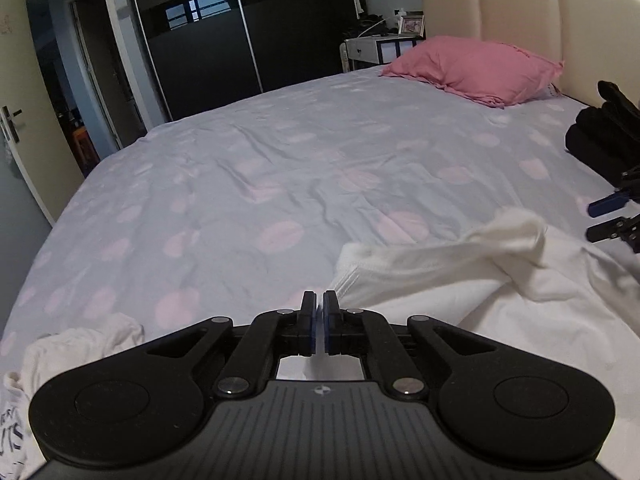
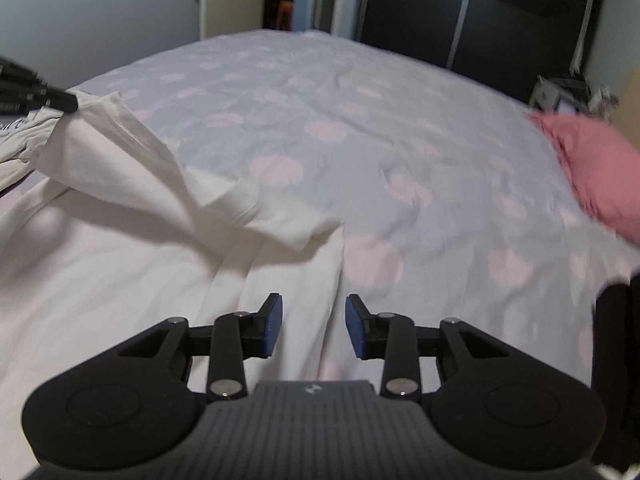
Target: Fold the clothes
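A white garment (image 1: 460, 300) lies spread on the near side of the bed, and one sleeve or corner of it (image 2: 132, 152) is pulled up off the sheet. My left gripper (image 1: 319, 312) is shut, with the edge of that white cloth running into its fingertips. In the right wrist view the left gripper (image 2: 66, 100) shows at the far left with the cloth stretched from its tip. My right gripper (image 2: 314, 328) is open just above the garment's right edge, nothing between its blue pads. It also shows at the right edge of the left wrist view as the right gripper (image 1: 604, 218).
The bed sheet (image 1: 260, 168) is pale with pink dots. A pink pillow (image 1: 472, 68) leans by the cream headboard (image 1: 520, 8). Black folded clothes (image 1: 600, 140) sit at the right. A crumpled white garment (image 1: 80, 344) lies at the near left. A dark wardrobe (image 1: 240, 40) stands behind.
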The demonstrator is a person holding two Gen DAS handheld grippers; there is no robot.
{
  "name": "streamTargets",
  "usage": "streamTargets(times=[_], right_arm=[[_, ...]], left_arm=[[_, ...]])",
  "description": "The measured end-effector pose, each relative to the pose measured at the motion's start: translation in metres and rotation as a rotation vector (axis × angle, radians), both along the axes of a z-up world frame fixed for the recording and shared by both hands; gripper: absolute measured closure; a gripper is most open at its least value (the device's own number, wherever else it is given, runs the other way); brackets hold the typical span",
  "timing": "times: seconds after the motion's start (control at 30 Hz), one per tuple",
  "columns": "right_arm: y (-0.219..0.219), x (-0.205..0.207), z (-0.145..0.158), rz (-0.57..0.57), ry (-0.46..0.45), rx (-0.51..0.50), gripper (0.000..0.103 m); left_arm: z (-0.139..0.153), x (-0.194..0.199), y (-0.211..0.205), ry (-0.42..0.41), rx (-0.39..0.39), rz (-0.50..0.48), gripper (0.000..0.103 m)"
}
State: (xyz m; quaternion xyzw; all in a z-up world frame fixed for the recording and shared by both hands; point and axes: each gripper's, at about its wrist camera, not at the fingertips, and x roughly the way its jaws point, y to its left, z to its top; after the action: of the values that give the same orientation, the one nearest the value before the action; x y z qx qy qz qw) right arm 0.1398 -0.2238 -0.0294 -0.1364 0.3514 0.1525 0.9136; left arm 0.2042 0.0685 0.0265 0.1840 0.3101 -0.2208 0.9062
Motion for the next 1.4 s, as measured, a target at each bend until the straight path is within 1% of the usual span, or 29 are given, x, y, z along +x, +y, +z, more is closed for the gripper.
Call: streamTargets(times=[0.07,0.17,0.2,0.27,0.33,0.37,0.4,0.5,0.53,0.6,0.67,0.7,0.77,0.83,0.87,0.9,0.93,0.97,1.0,1.03,1.07,1.1,1.17,1.3,1.4], right_arm=[[0.013,0.005,-0.003,0.055,-0.030,-0.047,0.057],[0.031,0.014,-0.010,0.126,-0.052,-0.086,0.057],[0.037,0.016,-0.015,0.154,-0.056,-0.104,0.057],[0.047,0.020,-0.024,0.213,-0.064,-0.159,0.057],[0.052,0.020,-0.033,0.248,-0.077,-0.238,0.054],[0.051,0.018,-0.036,0.261,-0.081,-0.251,0.050],[0.050,0.016,-0.037,0.275,-0.085,-0.260,0.048],[0.043,0.010,-0.039,0.293,-0.103,-0.276,0.048],[0.041,0.009,-0.039,0.295,-0.108,-0.280,0.048],[0.039,0.009,-0.040,0.297,-0.115,-0.290,0.048],[0.038,0.011,-0.042,0.301,-0.121,-0.298,0.049],[0.039,0.012,-0.043,0.303,-0.124,-0.300,0.049],[0.043,0.014,-0.048,0.318,-0.132,-0.311,0.050],[0.050,0.018,-0.053,0.326,-0.146,-0.340,0.050],[0.053,0.021,-0.056,0.330,-0.154,-0.356,0.051],[0.055,0.024,-0.059,0.327,-0.157,-0.361,0.055],[0.057,0.027,-0.058,0.317,-0.158,-0.352,0.059],[0.058,0.029,-0.057,0.306,-0.159,-0.340,0.071],[0.059,0.031,-0.056,0.294,-0.160,-0.328,0.080],[0.061,0.034,-0.054,0.283,-0.160,-0.317,0.081],[0.061,0.034,-0.051,0.265,-0.170,-0.307,0.088],[0.061,0.033,-0.044,0.244,-0.185,-0.293,0.091],[0.058,0.031,-0.028,0.196,-0.214,-0.260,0.093],[0.047,0.017,0.025,0.095,-0.268,-0.157,0.095],[0.039,-0.003,0.074,0.043,-0.304,-0.090,0.096]], left_arm=[[0.005,0.001,0.002,-0.016,0.008,0.010,0.103],[0.007,0.004,0.006,-0.029,0.010,0.038,0.103],[0.006,0.005,0.008,-0.020,0.008,0.043,0.103],[0.001,0.005,0.010,-0.014,0.027,0.034,0.103],[-0.005,0.003,0.011,0.007,0.035,-0.002,0.103],[-0.010,0.003,0.012,0.019,0.039,-0.019,0.103],[-0.016,0.002,0.012,0.035,0.042,-0.032,0.103],[-0.034,0.000,0.013,0.085,0.046,-0.072,0.102],[-0.040,0.000,0.012,0.109,0.034,-0.087,0.100],[-0.051,0.000,0.010,0.144,0.014,-0.115,0.088],[-0.059,-0.002,0.007,0.171,0.001,-0.139,0.080],[-0.064,-0.002,0.005,0.178,0.009,-0.141,0.079],[-0.072,-0.003,0.001,0.198,0.023,-0.141,0.079],[-0.082,0.001,0.001,0.237,0.035,-0.126,0.079],[-0.084,0.002,0.002,0.248,0.036,-0.119,0.086],[-0.081,0.001,0.004,0.242,0.027,-0.114,0.094],[-0.079,0.000,0.006,0.236,0.018,-0.110,0.094],[-0.076,-0.001,0.007,0.230,0.009,-0.105,0.095],[-0.073,-0.002,0.009,0.223,0.000,-0.100,0.096],[-0.070,-0.003,0.011,0.217,-0.009,-0.096,0.096],[-0.068,-0.004,0.012,0.211,-0.018,-0.091,0.097],[-0.063,-0.006,0.014,0.198,-0.025,-0.085,0.097],[-0.042,-0.011,0.018,0.134,-0.037,-0.063,0.097],[0.008,-0.030,0.024,-0.008,-0.072,-0.022,0.097],[0.048,-0.056,0.027,-0.130,-0.091,-0.009,0.098]])
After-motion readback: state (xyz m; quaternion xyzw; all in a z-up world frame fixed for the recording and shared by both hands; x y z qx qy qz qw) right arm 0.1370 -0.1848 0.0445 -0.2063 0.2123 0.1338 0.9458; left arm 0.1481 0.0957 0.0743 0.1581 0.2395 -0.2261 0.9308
